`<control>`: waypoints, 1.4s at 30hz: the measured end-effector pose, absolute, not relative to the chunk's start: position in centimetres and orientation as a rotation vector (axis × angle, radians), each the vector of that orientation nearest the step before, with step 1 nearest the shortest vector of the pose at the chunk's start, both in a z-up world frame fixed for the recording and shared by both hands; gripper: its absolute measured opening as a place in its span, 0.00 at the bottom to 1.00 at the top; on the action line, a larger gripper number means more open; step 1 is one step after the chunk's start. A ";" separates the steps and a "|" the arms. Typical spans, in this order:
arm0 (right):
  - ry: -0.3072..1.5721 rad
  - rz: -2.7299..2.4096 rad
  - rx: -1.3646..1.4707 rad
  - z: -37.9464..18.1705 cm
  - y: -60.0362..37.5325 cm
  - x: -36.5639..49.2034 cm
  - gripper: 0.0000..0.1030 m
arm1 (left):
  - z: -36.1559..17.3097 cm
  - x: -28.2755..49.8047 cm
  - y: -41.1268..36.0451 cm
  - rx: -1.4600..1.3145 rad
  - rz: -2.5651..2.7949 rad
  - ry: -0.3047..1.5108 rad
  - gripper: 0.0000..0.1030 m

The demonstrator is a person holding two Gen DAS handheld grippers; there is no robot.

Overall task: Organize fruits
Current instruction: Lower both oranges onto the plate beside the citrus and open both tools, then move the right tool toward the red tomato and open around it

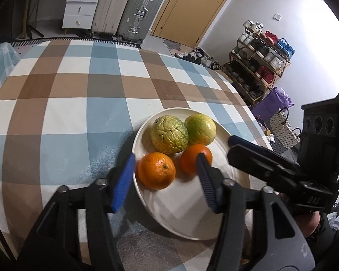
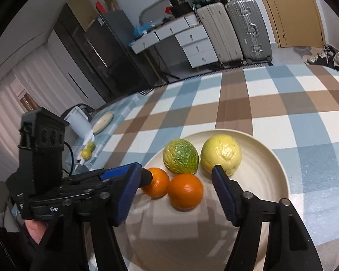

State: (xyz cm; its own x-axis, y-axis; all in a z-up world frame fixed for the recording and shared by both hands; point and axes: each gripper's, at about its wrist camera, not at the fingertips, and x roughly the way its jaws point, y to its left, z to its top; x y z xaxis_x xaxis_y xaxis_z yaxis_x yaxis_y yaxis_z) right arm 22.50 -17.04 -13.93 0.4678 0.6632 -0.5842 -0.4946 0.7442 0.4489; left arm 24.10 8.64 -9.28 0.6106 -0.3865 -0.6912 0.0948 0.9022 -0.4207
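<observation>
A cream plate (image 1: 180, 205) (image 2: 260, 176) on the checked tablecloth holds two oranges and two wrinkled green-yellow citrus fruits (image 1: 169, 134) (image 1: 201, 128). My left gripper (image 1: 166, 157) is open, its blue pads either side of the nearer orange (image 1: 156, 170) without pressing it. My right gripper (image 2: 176, 167) is open too. The other orange (image 2: 185, 190) lies between its pads with gaps on both sides. The green citrus (image 2: 180, 155) and the yellow one (image 2: 221, 153) sit just beyond. In each wrist view the other gripper (image 1: 234, 145) (image 2: 144, 174) reaches over the plate's edge.
The tablecloth (image 1: 79, 90) stretches wide beyond the plate. At the table's far left corner are two small limes (image 2: 86, 153), a white appliance (image 2: 78, 122) and a flat round dish (image 2: 104, 118). Suitcases (image 1: 140, 11), drawers and a shoe rack (image 1: 257, 52) stand off the table.
</observation>
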 end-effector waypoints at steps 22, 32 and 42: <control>0.655 0.625 0.248 -8.2 -23.3 13.6 0.94 | -0.2 13.9 5.9 -0.264 -0.258 0.729 0.76; 0.559 0.616 0.238 -5.9 -25.4 7.9 1.00 | 2.9 7.8 2.5 -0.167 -0.212 0.649 0.88; 0.515 0.601 0.192 -5.2 -26.2 2.3 1.00 | 3.7 1.8 1.1 -0.172 -0.203 0.618 0.99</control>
State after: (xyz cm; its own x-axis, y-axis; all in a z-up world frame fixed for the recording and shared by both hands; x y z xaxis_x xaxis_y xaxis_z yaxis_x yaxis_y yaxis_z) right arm 2.31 -26.21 -5.24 0.7040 0.5832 -0.4053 -0.4898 0.8119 0.3176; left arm 1.85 1.10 3.72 0.7964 -0.2390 -0.5556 0.1363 0.9659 -0.2201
